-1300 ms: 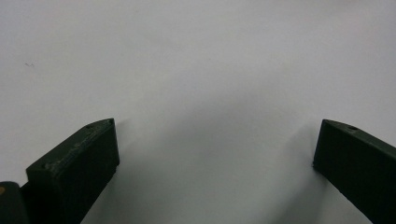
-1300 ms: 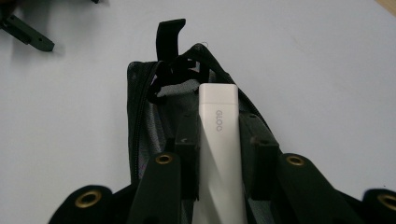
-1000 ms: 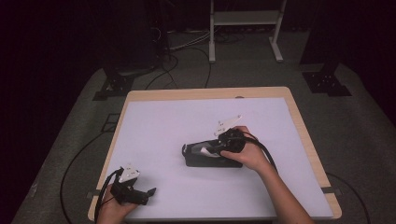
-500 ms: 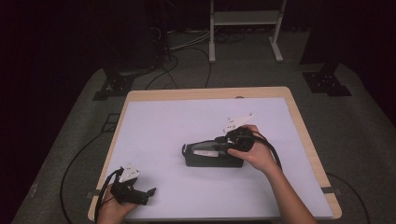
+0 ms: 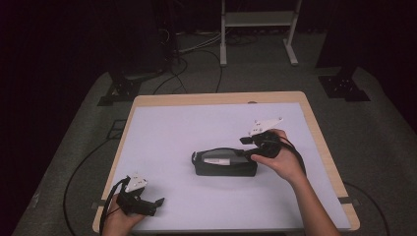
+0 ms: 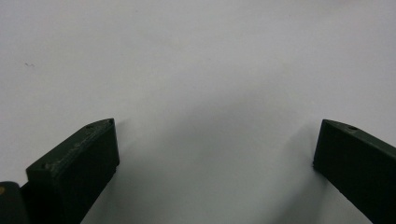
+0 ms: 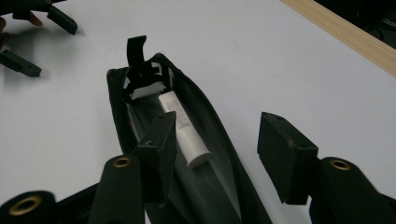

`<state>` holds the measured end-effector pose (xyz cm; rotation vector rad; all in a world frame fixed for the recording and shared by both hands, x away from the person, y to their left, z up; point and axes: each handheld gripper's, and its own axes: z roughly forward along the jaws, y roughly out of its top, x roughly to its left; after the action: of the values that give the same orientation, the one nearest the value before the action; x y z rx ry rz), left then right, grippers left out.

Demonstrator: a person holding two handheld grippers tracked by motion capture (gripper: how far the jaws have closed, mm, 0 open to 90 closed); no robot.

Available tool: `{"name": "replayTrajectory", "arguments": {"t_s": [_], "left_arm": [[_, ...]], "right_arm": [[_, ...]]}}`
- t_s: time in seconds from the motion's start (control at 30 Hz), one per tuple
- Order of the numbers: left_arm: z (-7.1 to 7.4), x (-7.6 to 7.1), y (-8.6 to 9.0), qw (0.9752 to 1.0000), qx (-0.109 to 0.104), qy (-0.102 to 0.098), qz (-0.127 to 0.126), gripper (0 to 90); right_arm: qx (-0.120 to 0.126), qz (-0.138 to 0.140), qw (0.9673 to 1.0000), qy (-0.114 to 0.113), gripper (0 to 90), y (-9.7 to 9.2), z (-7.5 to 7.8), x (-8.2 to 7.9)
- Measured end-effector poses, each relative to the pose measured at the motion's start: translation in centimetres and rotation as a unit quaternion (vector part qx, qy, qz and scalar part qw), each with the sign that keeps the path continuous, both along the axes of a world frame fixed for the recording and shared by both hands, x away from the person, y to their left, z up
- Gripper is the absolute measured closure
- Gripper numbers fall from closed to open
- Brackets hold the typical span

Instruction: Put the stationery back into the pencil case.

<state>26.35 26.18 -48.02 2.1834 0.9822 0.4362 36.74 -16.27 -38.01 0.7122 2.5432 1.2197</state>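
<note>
Open black pouch (image 5: 225, 163) lying mid-bench (image 5: 187, 128) with a white tube (image 7: 183, 134) inside, right hand-held gripper (image 5: 253, 145) at its right end, jaws just widened, released, left hand-held gripper (image 5: 152, 204) released at near left corner

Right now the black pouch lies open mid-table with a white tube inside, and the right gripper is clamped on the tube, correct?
Not clamped. The right gripper view shows the right gripper open above the pouch; the tube lies free inside.
</note>
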Motion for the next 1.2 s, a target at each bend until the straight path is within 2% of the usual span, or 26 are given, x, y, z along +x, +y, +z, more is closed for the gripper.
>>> {"name": "replayTrajectory", "arguments": {"t_s": [0.07,0.5,0.53,0.7,1.2], "left_arm": [[0.0,0.0,0.0,1.0000,0.000,0.000,0.000,0.0],[0.0,0.0,0.0,1.0000,-0.001,0.001,0.000,0.0],[0.0,0.0,0.0,1.0000,0.000,0.000,0.000,0.0],[0.0,0.0,0.0,1.0000,0.001,0.001,-0.001,0.0],[0.0,0.0,0.0,1.0000,0.001,0.000,-0.001,0.0]], "right_arm": [[-0.001,-0.003,1.0000,0.001,44.6,-0.2,0.0,-0.1],[0.000,-0.051,0.9987,0.003,37.1,-4.6,-0.6,-1.8],[0.004,-0.057,0.9984,0.001,35.6,-5.3,-0.8,-2.2],[0.002,-0.074,0.9973,0.005,33.4,-6.7,-1.8,-3.2],[-0.008,-0.107,0.9940,0.024,27.1,-9.5,-5.0,-5.4]]}}
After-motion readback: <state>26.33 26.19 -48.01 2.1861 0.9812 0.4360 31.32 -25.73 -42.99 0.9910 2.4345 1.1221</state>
